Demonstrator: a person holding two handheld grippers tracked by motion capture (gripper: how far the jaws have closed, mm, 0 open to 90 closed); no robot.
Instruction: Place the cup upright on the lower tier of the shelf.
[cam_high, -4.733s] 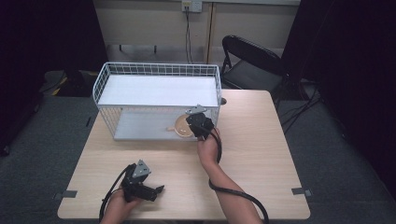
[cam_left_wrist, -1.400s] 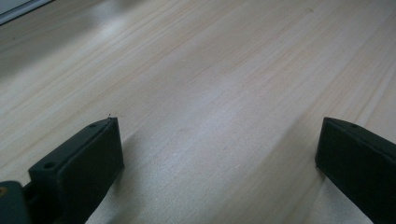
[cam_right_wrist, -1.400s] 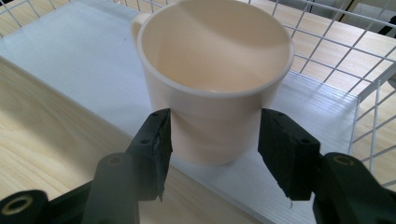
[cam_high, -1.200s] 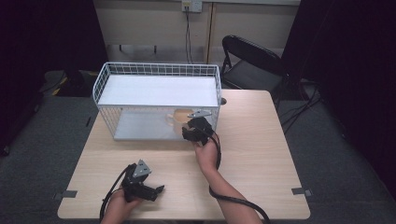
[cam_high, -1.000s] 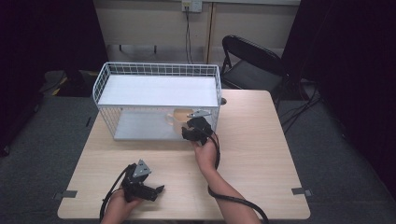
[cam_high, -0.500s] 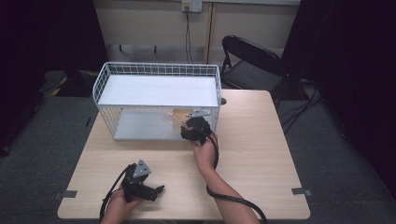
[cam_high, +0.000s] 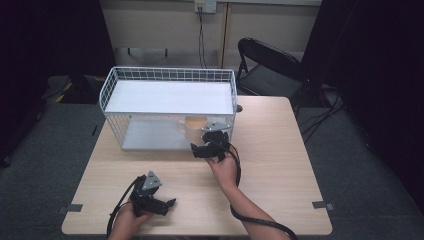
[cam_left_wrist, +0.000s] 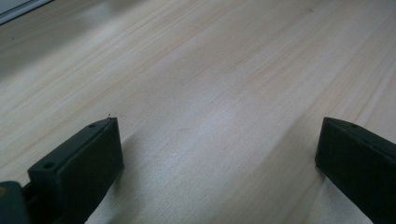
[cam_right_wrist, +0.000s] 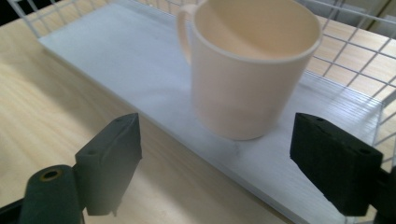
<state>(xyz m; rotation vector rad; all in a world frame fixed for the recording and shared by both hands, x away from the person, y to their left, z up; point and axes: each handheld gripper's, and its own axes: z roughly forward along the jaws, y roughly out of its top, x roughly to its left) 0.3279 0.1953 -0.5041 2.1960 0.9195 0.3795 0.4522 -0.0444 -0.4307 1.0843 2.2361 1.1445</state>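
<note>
In the high view, a cream mug (cam_high: 193, 128) stands upright on the lower white shelf (cam_high: 150, 136) of a white wire rack (cam_high: 167, 75), near the middle of the frame, at the right end of that shelf. The rack sits on the far half of a light wooden table (cam_high: 280, 150). The right hand-held gripper (cam_high: 201, 150) is just in front of the mug, at the open front of the rack, and the person's right hand (cam_high: 223, 167) holds it from below in the frame. Its jaws have just been opening; in the right gripper view they stand wide apart, one at the lower left and one at the lower right, and the mug (cam_right_wrist: 247, 65) is a little beyond them, not touched by them, with its handle toward the upper left. The left hand-held gripper (cam_high: 167, 204) is in the lower left part of the high view, low over the bare table and well apart from the rack. In the left gripper view its jaws are also wide apart, with nothing but the wooden table (cam_left_wrist: 210, 93) between them.
</note>
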